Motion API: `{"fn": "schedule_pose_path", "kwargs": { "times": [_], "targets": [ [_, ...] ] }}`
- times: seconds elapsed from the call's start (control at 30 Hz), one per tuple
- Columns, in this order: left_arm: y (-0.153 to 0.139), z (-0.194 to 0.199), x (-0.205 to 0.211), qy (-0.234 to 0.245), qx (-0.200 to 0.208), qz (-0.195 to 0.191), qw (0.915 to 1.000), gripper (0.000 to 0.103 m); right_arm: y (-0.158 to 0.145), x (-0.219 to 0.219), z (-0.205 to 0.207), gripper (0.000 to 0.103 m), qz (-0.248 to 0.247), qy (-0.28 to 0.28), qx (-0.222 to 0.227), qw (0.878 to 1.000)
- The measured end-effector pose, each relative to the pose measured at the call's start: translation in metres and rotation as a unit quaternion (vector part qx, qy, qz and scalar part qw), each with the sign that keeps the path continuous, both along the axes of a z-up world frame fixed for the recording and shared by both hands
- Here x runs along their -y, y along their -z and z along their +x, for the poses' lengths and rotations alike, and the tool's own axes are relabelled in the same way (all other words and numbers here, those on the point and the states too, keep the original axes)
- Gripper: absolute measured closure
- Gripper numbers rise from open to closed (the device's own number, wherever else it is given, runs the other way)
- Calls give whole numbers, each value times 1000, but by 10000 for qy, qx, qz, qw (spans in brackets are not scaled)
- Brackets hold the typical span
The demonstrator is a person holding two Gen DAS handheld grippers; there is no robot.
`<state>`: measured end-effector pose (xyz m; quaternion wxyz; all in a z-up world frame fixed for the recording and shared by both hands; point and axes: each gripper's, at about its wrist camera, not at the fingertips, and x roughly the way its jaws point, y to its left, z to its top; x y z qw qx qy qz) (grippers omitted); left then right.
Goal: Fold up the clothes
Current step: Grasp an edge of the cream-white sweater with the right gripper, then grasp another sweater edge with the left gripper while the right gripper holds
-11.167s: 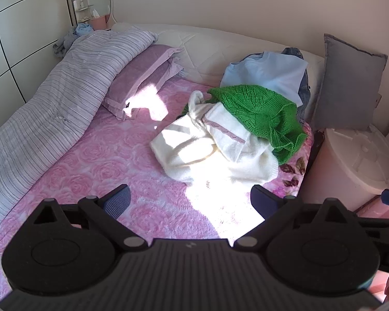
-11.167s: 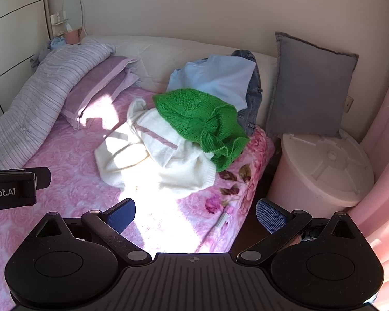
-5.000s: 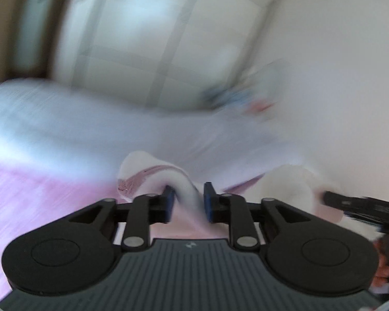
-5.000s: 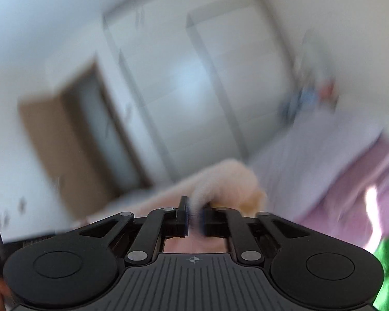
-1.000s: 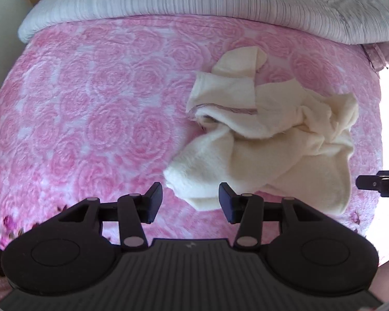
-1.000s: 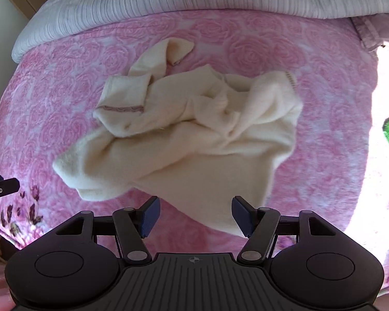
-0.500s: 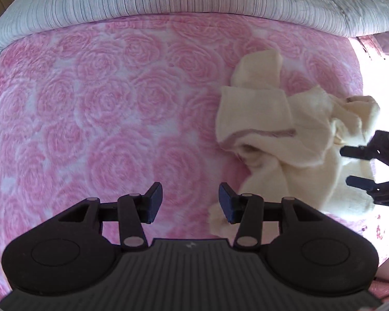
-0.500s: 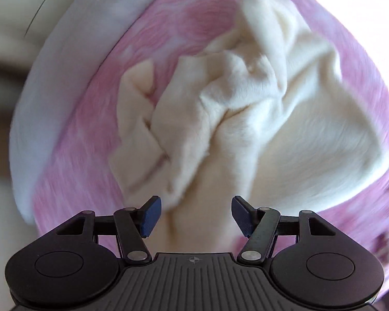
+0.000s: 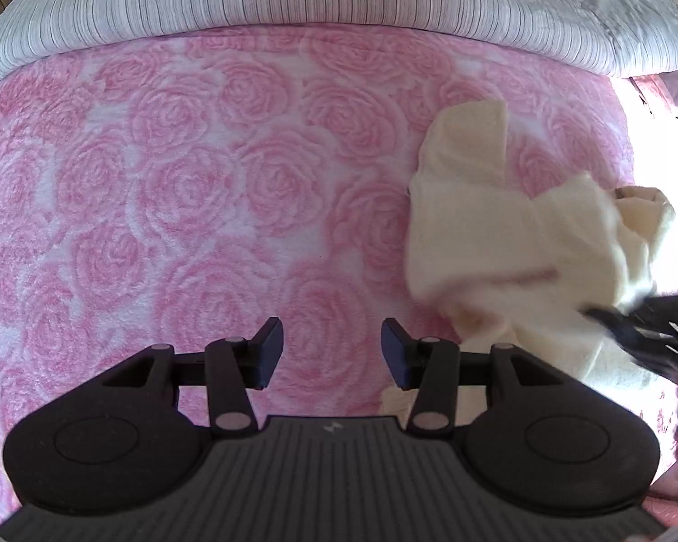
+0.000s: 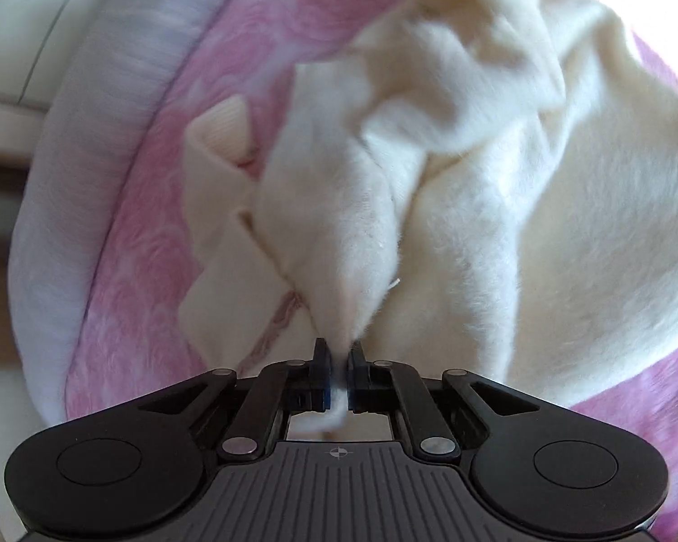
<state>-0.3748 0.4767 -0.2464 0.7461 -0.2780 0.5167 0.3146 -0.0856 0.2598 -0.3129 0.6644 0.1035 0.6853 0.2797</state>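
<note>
Left matte black plastic two-finger gripper (image 9: 331, 347): ribbed dark grey centre deck with small "M"-like mark, two round disc housings, linkage arms on silver pivot pins, dark blue pads (image 9: 270, 348). Right matte black plastic two-finger gripper (image 10: 337, 363): same build, crosshair mark on deck, silver pins, blue-edged pads (image 10: 324, 370).

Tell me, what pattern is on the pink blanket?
Big pink roses all over the blanket, clearest in the left wrist view.
</note>
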Motion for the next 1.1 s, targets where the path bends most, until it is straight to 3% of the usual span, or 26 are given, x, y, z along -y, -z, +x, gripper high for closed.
{"fn": "schedule_pose_path", "kwargs": {
  "times": [0.13, 0.27, 0.37, 0.47, 0.53, 0.57, 0.7, 0.87, 1.0, 1.1],
  "targets": [
    [1, 15, 7, 133, 29, -37, 9999, 59, -36, 73, 13, 99, -581, -549, 452, 9958],
    [4, 42, 25, 430, 58, -100, 9990, 59, -65, 172, 48, 100, -1670, -202, 940, 9813],
    [5, 69, 43, 720, 97, -116, 9973, 59, -84, 235, 76, 100, -2582, 198, 1516, 9539],
    [7, 102, 67, 1007, 156, -155, 9947, 59, -95, 282, 100, 100, -3477, 547, 2193, 9100],
    [11, 127, 82, 1241, 202, -202, 9919, 59, -97, 296, 110, 100, -3667, 669, 2485, 8940],
    [14, 140, 88, 1392, 224, -210, 9898, 59, -98, 305, 116, 100, -3611, 730, 2498, 8955],
    [38, 200, 112, 2089, 273, -88, 9775, 58, -88, 312, 133, 100, -3053, 975, 2262, 9198],
    [74, 278, 112, 2736, 348, 46, 9612, 58, -76, 334, 158, 99, -2792, 986, 2077, 9323],
    [98, 335, 108, 3350, 437, 450, 9401, 57, -72, 353, 176, 99, -2571, 1162, 1760, 9431],
    [123, 370, 109, 3777, 192, 859, 9218, 51, -65, 360, 189, 99, -2471, 1171, 1580, 9488]
  ]
}}
